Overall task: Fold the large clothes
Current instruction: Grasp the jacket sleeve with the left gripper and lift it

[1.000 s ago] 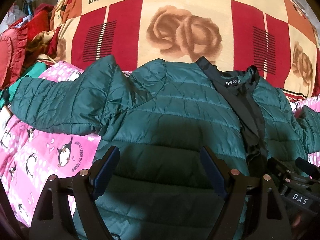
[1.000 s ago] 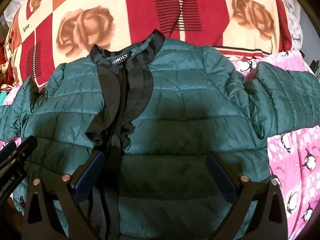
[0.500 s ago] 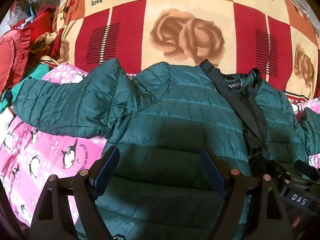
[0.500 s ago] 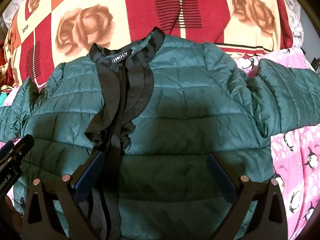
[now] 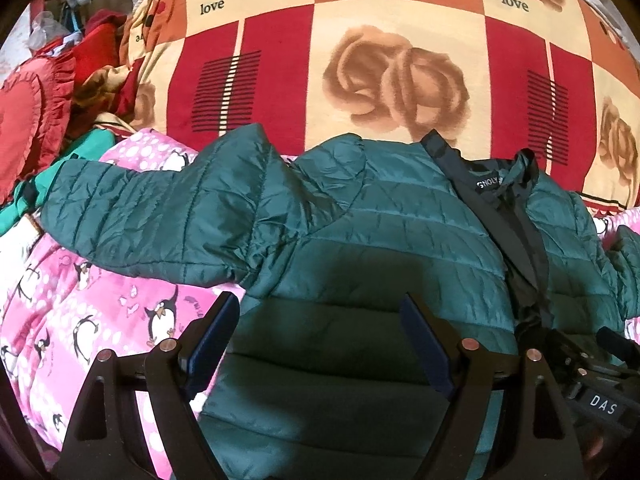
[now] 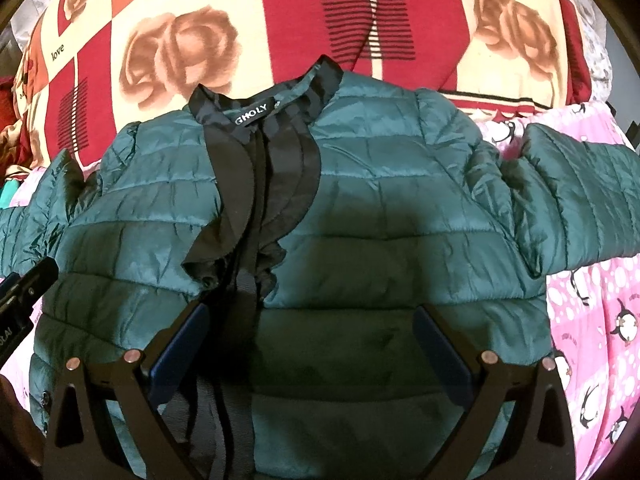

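Observation:
A dark green quilted jacket [image 5: 360,240] with a black ruffled front lies spread out, front up, on a pink penguin sheet; it also shows in the right wrist view [image 6: 380,208]. Its left sleeve [image 5: 152,220] stretches out to the left and its right sleeve [image 6: 580,208] to the right. My left gripper [image 5: 320,328] is open and empty above the jacket's left lower body. My right gripper [image 6: 312,332] is open and empty above the jacket's lower middle. The right gripper's body [image 5: 592,384] shows at the left view's lower right edge.
A red, orange and cream rose-patterned blanket [image 5: 380,60] lies behind the jacket. The pink penguin sheet [image 5: 80,320] spreads left and right [image 6: 592,340]. A pile of red and teal clothes [image 5: 44,100] sits at the far left.
Both views have shifted slightly, so the jacket sits a little lower and further right in the left view. The jacket itself has not moved. Both grippers stay open.

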A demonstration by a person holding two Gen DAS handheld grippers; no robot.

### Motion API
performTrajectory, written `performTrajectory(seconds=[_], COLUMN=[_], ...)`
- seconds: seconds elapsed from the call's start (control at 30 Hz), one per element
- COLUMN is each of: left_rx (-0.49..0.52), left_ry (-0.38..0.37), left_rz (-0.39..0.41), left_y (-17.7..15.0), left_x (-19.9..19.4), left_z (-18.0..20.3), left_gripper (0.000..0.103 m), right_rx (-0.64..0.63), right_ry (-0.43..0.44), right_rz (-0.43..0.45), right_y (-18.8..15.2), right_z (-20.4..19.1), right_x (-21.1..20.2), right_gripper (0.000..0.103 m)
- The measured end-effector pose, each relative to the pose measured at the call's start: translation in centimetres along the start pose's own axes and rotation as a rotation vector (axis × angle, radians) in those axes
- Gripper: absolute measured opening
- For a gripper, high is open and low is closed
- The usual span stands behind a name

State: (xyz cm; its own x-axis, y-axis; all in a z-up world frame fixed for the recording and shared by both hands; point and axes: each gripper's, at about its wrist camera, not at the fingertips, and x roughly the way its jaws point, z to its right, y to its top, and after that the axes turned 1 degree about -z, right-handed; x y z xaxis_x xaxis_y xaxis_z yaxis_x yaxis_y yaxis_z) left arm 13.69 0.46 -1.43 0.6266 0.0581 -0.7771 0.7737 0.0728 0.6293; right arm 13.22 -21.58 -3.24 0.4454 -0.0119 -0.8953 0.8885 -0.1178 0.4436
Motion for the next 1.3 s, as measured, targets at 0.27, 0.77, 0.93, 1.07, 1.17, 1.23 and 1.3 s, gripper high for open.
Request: performTrajectory(seconds=[0.27, 0.77, 0.93, 1.07, 1.17, 1.23, 1.3], left_rx=[-0.034, -0.366, -0.449, -0.459, -0.499, -0.533, -0.545], left_ry=[0.026, 0.363, 0.464, 0.521, 0.508, 0.464, 0.443], left_rz=[0.018, 0.041, 0.047, 0.033, -0.009, -0.032, -0.004], left_y=[0.8, 3.5, 4.2, 5.8, 6.4, 6.5, 6.5], left_x=[-0.6, 2.4, 4.2, 6.5, 8.6, 9.7, 9.8], left_z=[-3.1, -22.3, -27.6, -30.5, -32.6, -33.6, -33.8], left_gripper=[0.049, 0.049, 0.049, 0.049, 0.026, 0.021, 0.012], right_rx=[-0.002, -0.024, -0.031, -0.032, -0.052, -0.064, -0.072], right_ry=[0.006, 0.020, 0.017, 0.012, 0.007, 0.008, 0.010], right_rz=[-0.001, -0.012, -0.019, -0.034, -0.042, -0.045, -0.048], right_y=[-0.1, -0.7, -0.7, -0.7, -0.8, -0.8, -0.8], right_z=[-0.1, -0.9, -1.1, -1.4, -2.0, -2.3, -2.4], right_x=[0.0, 0.2, 0.3, 0.7, 0.7, 0.6, 0.4], right_gripper=[0.103, 0.103, 0.103, 0.103, 0.103, 0.103, 0.103])
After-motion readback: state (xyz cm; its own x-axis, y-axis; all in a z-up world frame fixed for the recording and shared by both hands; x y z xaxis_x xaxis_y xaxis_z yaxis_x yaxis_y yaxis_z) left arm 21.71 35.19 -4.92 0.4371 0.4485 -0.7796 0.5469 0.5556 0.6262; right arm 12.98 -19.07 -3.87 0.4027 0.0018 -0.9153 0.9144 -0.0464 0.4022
